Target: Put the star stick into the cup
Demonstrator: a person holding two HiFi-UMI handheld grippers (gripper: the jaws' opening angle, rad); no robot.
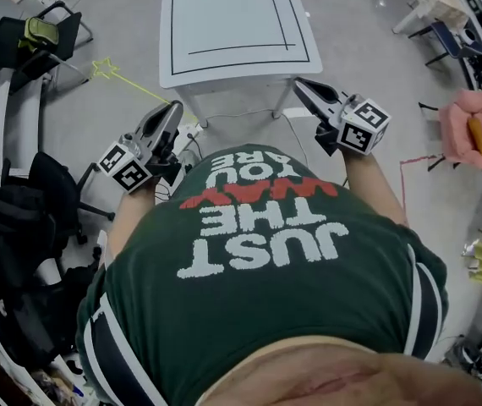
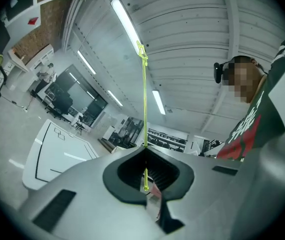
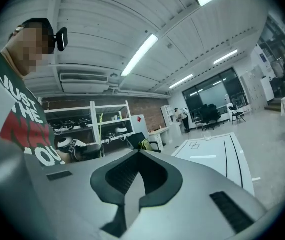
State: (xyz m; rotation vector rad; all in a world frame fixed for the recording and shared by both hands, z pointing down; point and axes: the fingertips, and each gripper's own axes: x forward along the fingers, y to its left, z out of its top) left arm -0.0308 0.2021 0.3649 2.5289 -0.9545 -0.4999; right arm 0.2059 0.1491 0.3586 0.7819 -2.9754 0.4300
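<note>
I have the left tool (image 1: 174, 106) closed tight on the thin yellow-green star stick (image 1: 139, 87); in the left gripper view the jaws of this tool (image 2: 145, 150) meet on the stick (image 2: 144, 99) near its plain end, and a short piece of it shows behind the tips. From the jaws the stick runs straight out, and its star is at the far end, seen against the ceiling. In the head view the stick points away from the tool up and to the left; its star hangs over the grey floor (image 1: 106, 117), to the left of the white counter with black lines (image 1: 224, 15), not touching it. The right tool (image 1: 298, 84) is near the counter's front right corner; in the right gripper view its jaws (image 3: 138, 153) are pressed together with nothing between them. Both tools are in front of the person's dark green shirt with white and red letters (image 1: 266, 269). In the right gripper view a small clear thing (image 3: 207, 135), perhaps the cup, stands on the counter (image 3: 217, 151); it is too small for me to be sure.
</note>
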